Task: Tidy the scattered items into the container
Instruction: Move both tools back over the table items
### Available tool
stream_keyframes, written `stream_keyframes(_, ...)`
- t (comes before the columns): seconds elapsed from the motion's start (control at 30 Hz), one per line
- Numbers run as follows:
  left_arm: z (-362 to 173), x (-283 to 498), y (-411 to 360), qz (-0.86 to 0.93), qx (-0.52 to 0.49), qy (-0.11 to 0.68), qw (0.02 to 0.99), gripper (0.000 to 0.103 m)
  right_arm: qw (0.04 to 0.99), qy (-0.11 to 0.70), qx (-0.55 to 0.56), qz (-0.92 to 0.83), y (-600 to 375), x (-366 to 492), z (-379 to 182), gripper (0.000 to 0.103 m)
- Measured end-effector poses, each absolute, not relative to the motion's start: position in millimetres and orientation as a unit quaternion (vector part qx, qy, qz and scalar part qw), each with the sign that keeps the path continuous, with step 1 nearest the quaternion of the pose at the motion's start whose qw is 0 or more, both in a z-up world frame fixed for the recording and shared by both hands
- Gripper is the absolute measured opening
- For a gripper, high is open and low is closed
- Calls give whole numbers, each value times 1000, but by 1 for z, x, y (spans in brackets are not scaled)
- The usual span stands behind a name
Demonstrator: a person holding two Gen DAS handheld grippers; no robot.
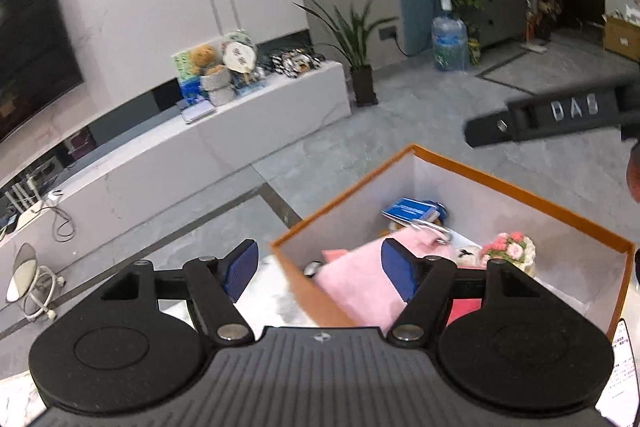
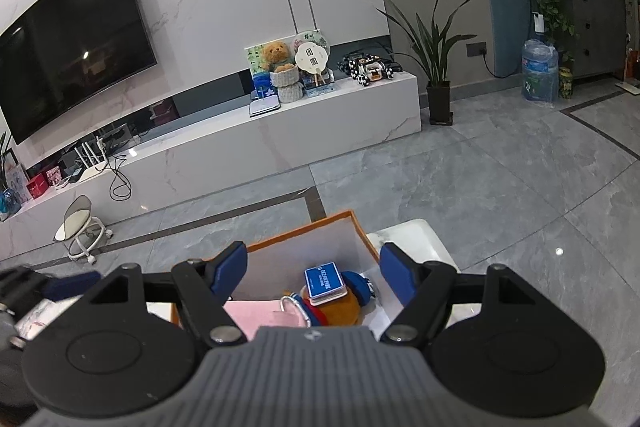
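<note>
Two empty grippers, left gripper [image 1: 318, 269] and right gripper [image 2: 312, 273], hang wide open above the orange box [image 1: 520, 189], pink cloth [image 1: 356, 281] between the left fingers; withdraw straight upward, clear of its rim.

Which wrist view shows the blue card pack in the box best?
The right wrist view: the blue card pack faces the camera, unobstructed, on a brown item inside the orange box. The left wrist view shows it farther off, tilted and blurred.

The box [image 1: 532, 199] is open on top, but the pink cloth [image 1: 356, 279], card pack [image 2: 325, 281] and flowers [image 1: 510, 247] crowd its floor.
</note>
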State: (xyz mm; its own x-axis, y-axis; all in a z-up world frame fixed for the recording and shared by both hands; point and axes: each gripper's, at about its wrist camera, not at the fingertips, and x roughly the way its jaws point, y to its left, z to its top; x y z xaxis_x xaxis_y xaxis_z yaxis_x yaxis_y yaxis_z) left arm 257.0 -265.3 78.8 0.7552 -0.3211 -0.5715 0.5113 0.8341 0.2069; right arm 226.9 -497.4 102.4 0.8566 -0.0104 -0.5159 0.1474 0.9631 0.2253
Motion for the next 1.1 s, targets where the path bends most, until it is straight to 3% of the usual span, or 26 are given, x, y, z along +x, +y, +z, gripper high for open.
stream_keyframes(0.6, 151, 217, -93, -96, 115, 213, 965, 87, 968, 242, 59, 28, -398, 218, 137, 76)
stream_keyframes(1.1, 126, 179, 69, 31, 55, 239, 969, 88, 953, 261, -46, 148, -266, 209, 120, 77)
